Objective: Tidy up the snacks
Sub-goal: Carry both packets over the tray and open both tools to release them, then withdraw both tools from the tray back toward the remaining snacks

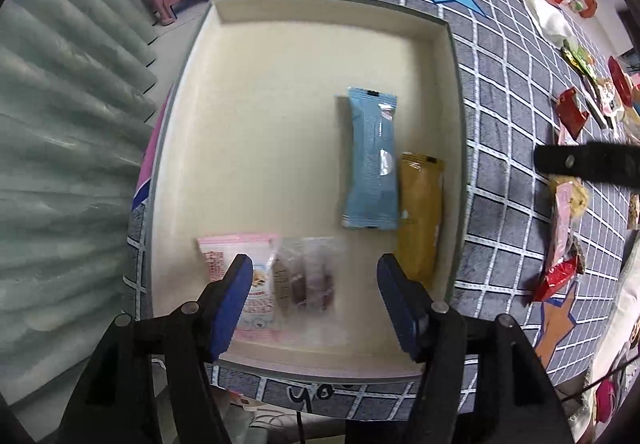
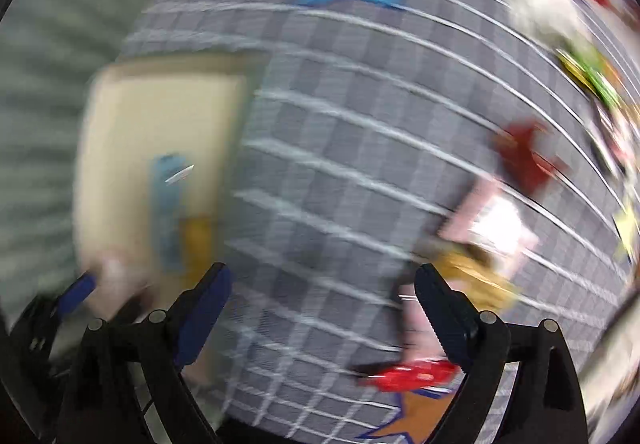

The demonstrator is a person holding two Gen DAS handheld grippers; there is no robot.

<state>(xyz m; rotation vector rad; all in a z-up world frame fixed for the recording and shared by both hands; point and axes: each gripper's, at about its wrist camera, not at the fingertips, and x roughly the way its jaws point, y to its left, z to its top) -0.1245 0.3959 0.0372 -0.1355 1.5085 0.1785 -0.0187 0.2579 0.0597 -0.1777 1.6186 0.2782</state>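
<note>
Open left gripper (image 1: 314, 276) above clear snack packet (image 1: 308, 276)

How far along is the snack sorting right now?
Done: the cream tray holds a blue packet, a mustard packet, a pink packet and a clear packet.
In hand: nothing. The left gripper stands open over the clear packet; the right gripper is open over the checked cloth.
Left: several packets on the cloth.
</note>
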